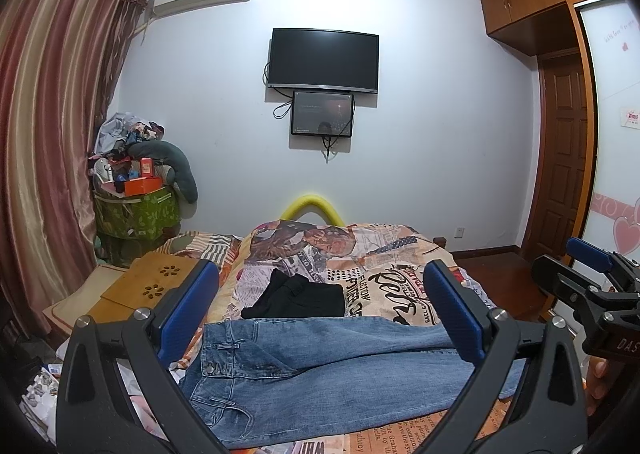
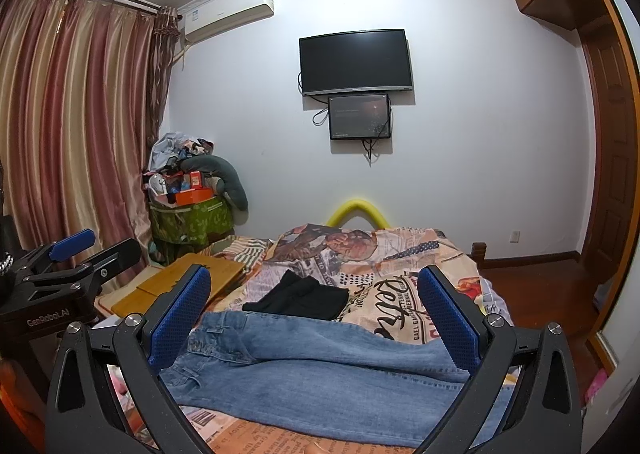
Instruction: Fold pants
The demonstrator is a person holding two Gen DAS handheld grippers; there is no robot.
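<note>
Blue jeans (image 1: 320, 370) lie flat across the near part of the bed, waistband to the left and legs running right; they also show in the right wrist view (image 2: 320, 366). My left gripper (image 1: 320, 310) is open and empty, held above the jeans with its blue pads wide apart. My right gripper (image 2: 316, 314) is open and empty too, above the jeans. The right gripper shows at the right edge of the left wrist view (image 1: 592, 278); the left gripper shows at the left edge of the right wrist view (image 2: 68, 254).
A folded black garment (image 1: 298, 296) lies on the newspaper-print bedspread (image 1: 360, 254) just beyond the jeans. A wooden lap tray (image 1: 148, 282) sits at the bed's left. A piled green bin (image 1: 138, 210) stands by the curtain. A TV (image 1: 322, 58) hangs on the far wall.
</note>
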